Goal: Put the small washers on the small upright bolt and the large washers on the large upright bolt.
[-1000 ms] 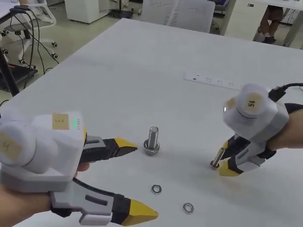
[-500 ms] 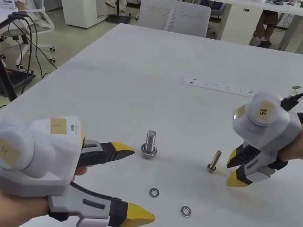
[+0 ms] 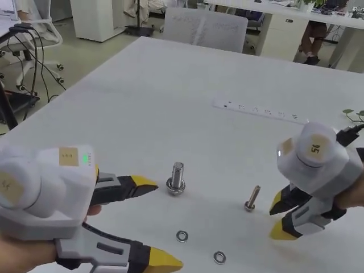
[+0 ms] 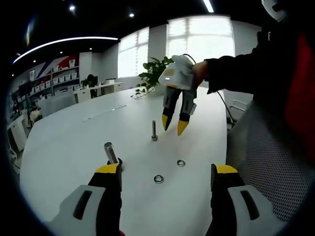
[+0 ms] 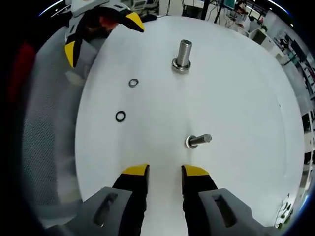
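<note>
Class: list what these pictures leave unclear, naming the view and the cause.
Loose washers, head view: too small to tell large from small.
Large bolt, left gripper view: base hidden behind the left tool's jaw.
Whether washers sit on that bolt, head view: too small to tell.

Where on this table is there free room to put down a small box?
Free: the wide bare table between the large bolt and the power strip. Crowded: the near part, where the small bolt, two loose washers, the left gripper and the right gripper are close together.
</note>
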`<act>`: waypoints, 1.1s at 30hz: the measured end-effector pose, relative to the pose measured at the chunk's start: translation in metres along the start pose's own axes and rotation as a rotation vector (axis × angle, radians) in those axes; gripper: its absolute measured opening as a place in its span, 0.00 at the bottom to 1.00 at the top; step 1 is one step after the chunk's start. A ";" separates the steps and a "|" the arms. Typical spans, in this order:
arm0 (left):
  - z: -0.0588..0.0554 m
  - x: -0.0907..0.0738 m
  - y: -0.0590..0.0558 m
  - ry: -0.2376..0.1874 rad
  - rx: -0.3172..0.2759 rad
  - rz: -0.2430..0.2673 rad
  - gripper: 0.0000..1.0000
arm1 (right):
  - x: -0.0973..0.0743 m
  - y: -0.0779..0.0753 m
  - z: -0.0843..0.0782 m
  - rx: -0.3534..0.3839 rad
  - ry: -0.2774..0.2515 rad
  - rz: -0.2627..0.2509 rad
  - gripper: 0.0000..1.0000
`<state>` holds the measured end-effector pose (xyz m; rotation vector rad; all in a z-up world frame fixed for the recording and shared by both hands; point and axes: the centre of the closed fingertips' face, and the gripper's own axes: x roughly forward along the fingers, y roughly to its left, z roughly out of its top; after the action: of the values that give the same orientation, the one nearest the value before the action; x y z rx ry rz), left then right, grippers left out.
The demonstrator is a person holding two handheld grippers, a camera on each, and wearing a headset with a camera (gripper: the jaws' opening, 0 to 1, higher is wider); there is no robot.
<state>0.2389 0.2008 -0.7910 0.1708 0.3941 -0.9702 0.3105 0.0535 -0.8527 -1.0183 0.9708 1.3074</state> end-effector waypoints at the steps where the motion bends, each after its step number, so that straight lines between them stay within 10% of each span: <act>1: 0.000 0.000 0.000 -0.001 0.001 0.001 0.73 | -0.001 0.001 0.002 -0.003 -0.002 0.001 0.28; 33: 0.002 -0.006 0.002 -0.007 0.009 0.025 0.73 | 0.016 0.058 0.047 -0.140 -0.010 0.101 0.28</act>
<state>0.2381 0.2062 -0.7862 0.1802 0.3800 -0.9485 0.2529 0.1035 -0.8573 -1.0792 0.9436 1.4797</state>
